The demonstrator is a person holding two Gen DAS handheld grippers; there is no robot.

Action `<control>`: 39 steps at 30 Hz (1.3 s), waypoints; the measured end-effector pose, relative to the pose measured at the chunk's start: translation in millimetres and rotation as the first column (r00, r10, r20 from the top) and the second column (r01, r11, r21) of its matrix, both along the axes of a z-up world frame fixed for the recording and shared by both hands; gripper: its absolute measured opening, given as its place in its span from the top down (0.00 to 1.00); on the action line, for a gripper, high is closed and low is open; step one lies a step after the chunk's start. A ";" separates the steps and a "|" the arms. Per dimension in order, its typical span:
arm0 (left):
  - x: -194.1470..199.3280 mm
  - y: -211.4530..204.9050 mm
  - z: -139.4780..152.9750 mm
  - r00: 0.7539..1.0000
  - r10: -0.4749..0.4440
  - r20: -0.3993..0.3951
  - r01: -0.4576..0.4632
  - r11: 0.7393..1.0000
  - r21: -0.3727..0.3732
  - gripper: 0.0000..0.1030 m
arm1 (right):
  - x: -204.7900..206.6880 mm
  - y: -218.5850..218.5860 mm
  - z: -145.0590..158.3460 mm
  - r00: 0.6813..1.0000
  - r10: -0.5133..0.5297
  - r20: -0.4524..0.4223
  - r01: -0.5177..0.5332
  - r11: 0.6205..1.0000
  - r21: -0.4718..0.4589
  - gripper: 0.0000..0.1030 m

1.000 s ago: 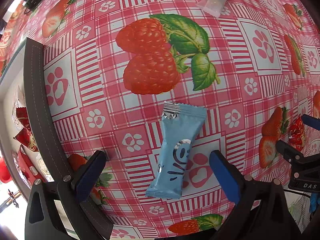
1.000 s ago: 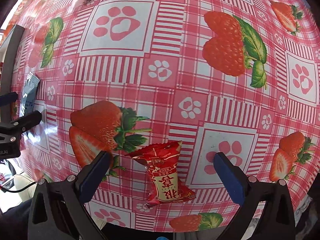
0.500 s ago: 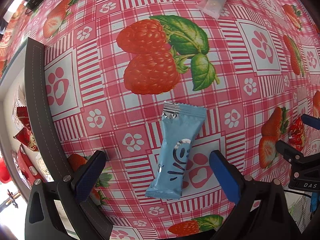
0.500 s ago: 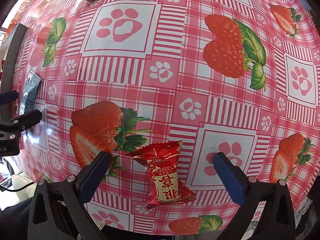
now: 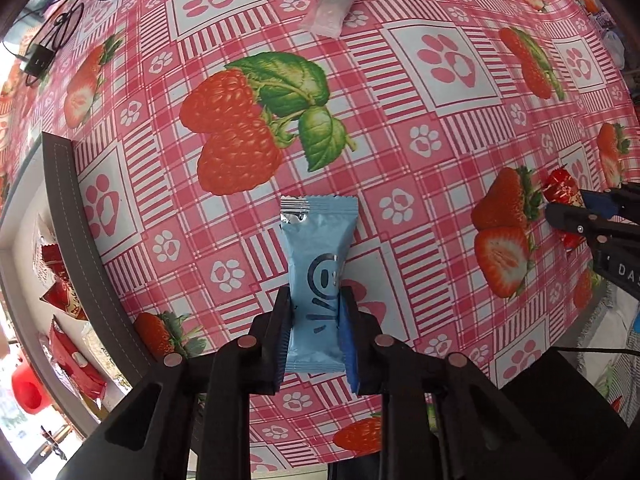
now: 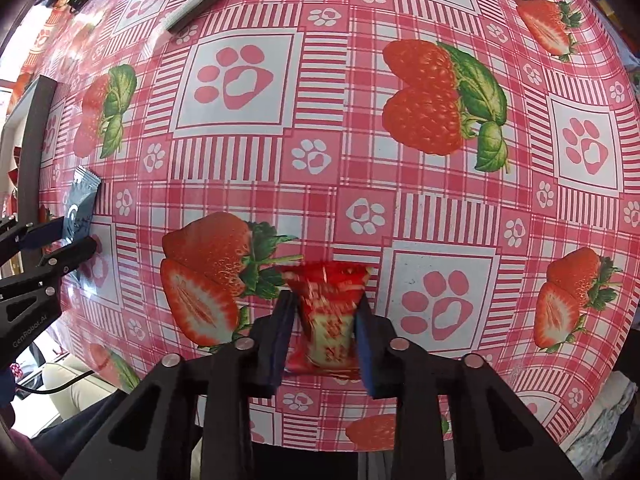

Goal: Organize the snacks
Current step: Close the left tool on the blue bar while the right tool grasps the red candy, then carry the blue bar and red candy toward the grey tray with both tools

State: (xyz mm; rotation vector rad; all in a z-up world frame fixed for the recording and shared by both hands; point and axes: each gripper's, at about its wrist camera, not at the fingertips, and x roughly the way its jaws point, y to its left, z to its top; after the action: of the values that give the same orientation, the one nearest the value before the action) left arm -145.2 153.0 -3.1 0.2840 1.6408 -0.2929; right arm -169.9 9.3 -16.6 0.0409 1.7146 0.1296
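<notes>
Jaws pinch blue packet (image 5: pixel 316 268) and red packet (image 6: pixel 330 316); tray (image 5: pixel 68 216) holds red snacks (image 5: pixel 70 356).

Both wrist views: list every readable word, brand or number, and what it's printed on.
"DAS", cut off: right gripper body.
"GenRobot.AI": left gripper body.
Blue snack packet: round logo and strokes, no legible word.
Red snack packet: print motion-blurred, unreadable.
Red packets in tray: too small.

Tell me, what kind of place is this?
Probably a table at someone's home: a strawberry-and-paw tablecloth covers it, wrapped snacks like the blue packet and red packet lie on it, and a charger cable sits nearby.
</notes>
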 end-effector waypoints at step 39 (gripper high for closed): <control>-2.9 98.9 86.9 0.939 0.276 0.206 -0.240 0.954 -0.182 0.76 | 43.4 -4.3 62.8 0.993 -0.104 0.063 0.086 0.969 0.232 0.74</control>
State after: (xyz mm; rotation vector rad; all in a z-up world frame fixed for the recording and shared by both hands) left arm -148.1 251.9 83.8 -0.0181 1.3984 -0.1773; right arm -126.5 5.0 46.2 0.2854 1.6125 0.2538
